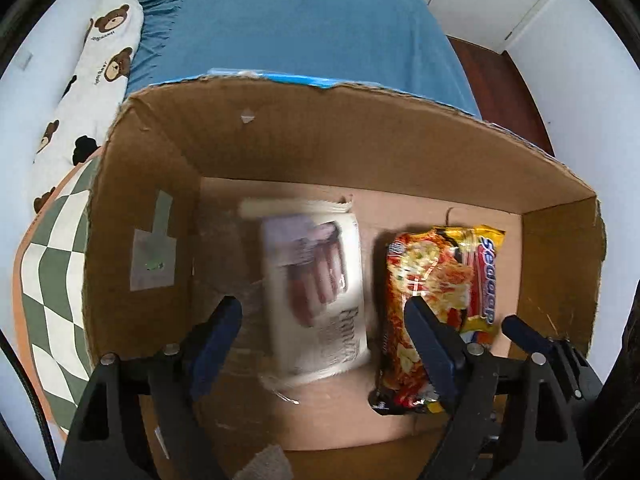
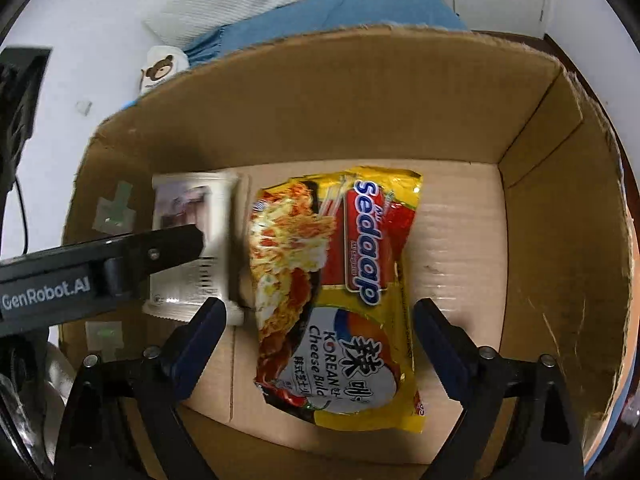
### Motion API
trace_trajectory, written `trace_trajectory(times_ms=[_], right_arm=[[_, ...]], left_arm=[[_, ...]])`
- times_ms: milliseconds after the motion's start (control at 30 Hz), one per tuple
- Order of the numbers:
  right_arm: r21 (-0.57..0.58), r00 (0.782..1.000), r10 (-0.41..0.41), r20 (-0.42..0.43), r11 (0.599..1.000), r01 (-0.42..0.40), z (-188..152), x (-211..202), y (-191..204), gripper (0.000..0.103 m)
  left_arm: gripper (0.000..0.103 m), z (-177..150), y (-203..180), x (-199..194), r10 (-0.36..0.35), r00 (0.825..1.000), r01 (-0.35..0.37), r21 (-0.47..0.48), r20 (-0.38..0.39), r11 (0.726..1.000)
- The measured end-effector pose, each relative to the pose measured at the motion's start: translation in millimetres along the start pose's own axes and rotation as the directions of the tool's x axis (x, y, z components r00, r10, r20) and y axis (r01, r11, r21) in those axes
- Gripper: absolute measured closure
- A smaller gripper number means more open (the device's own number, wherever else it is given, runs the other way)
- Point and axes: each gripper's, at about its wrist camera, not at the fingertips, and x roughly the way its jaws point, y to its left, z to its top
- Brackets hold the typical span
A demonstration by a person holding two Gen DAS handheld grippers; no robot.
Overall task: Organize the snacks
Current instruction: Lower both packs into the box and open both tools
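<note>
Packet [image 1: 316, 296], blurred, perhaps loose, lies between left claw [image 1: 324, 320] fingers.

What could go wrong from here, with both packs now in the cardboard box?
1. The white snack pack is motion-blurred between the open fingers of the left hand-held gripper, so it may be dropping and could land skewed or roll onto the Sedaap noodle pack.
2. The right hand-held gripper hangs open straddling the noodle pack; pushing down could crush the noodles.
3. The two hand-held grippers are close together inside the cardboard box and could collide.
</note>
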Motion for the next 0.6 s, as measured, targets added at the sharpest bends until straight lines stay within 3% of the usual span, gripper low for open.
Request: trace_trajectory(times_ms=[167,367,600], right_arm=[[0.008,0.998,-0.055,-0.009,0.998,0.055,1,-1,-12,0.006],[0.017,0.993,-0.117,0.034,0.993,0.116,-24,-41,-11,0.007],[0.002,0.979,-0.164,0.124,0.986,0.165,-44,-87,-6,0.006]], left_arm=[[0.020,-7,9,-4,0.033,0.999,-0.032,-0.009,0.033,0.999],[0.020,-29,4,-35,0.059,0.992,-0.059,-0.001,0.109,0.998],[0.020,-67,-4,-74,0.074,0.972,-0.080,0.018,0.224,0.997]])
